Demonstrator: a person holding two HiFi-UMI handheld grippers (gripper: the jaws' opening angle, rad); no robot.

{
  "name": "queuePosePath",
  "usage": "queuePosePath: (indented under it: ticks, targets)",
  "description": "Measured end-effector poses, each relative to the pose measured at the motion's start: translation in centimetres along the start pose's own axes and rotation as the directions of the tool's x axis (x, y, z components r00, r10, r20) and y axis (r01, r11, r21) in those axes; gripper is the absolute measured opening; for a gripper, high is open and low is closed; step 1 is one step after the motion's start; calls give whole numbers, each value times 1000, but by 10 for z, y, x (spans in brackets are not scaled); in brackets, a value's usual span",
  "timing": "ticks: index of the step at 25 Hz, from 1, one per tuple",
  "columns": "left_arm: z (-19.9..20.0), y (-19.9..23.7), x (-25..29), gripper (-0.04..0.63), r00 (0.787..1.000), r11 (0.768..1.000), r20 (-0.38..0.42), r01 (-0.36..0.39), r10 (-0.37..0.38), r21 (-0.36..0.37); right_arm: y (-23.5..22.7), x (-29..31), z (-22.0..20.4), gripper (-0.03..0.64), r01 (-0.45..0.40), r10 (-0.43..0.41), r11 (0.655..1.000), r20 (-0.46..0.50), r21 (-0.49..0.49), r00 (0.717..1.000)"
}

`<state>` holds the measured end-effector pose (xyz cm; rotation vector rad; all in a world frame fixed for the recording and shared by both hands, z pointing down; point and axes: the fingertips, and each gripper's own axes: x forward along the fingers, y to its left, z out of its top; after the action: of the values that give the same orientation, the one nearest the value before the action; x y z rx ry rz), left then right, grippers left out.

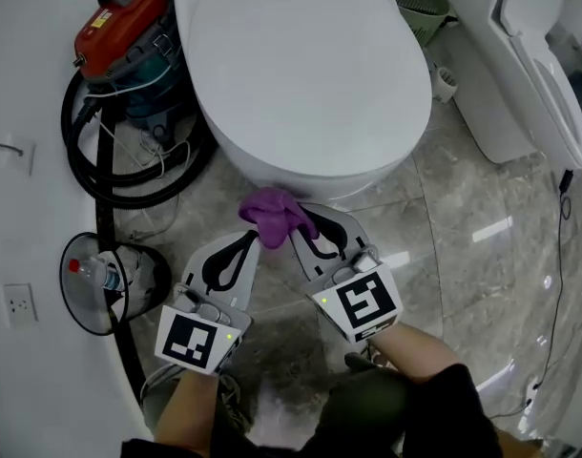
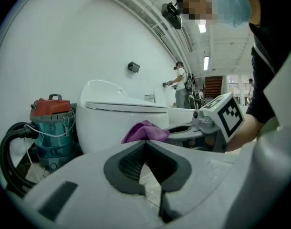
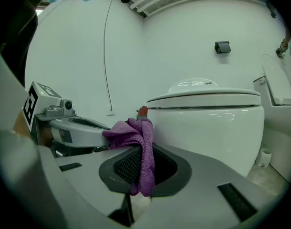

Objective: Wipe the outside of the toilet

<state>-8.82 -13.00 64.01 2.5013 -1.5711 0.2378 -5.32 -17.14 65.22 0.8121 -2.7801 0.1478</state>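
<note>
The white toilet [image 1: 310, 65] stands with its lid down, its front just ahead of both grippers; it also fills the right gripper view [image 3: 207, 120] and shows in the left gripper view [image 2: 121, 123]. A purple cloth [image 1: 274, 214] is bunched at the bowl's lower front. My right gripper [image 1: 296, 225] is shut on this cloth [image 3: 144, 156], which hangs between its jaws. My left gripper [image 1: 251, 241] is close beside it on the left, jaws together [image 2: 145, 143] with nothing between them; the cloth [image 2: 145, 131] lies just beyond its tip.
A red and teal vacuum cleaner [image 1: 129, 41] with a coiled black hose [image 1: 110, 184] sits left of the toilet. A wire bin [image 1: 105, 282] holding a bottle stands near the curved wall. A second toilet [image 1: 525, 65] and a cable [image 1: 563, 218] are at the right.
</note>
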Motion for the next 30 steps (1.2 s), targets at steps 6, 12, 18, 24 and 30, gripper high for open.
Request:
queuePosePath:
  ticks: [6,12,18,24,30]
  targets:
    - [6,16,-4,3,998,997,10,-57,56,44,-11,-6,-1,40,-13,13,1000,15,10,1000]
    - [4,8,8,3,998,997,16,-56,55,59,-36,-29,-6,40,8,-8,1000,19,2,1000]
    - [-8,-12,28,3,1000,996,-28,-9,12,92,-96,-69,-17,40,110,-109,993,7,-53,994]
    - [-13,-25,38,3,996,991,-86,-4,15,132,-166,-92,-25,40,222,-224,967,-4,-123,974]
    - [-13,-47,44,3,995,984,-101,44,-27,171,-229,-94,-32,40,322,-330,938,-49,-129,943]
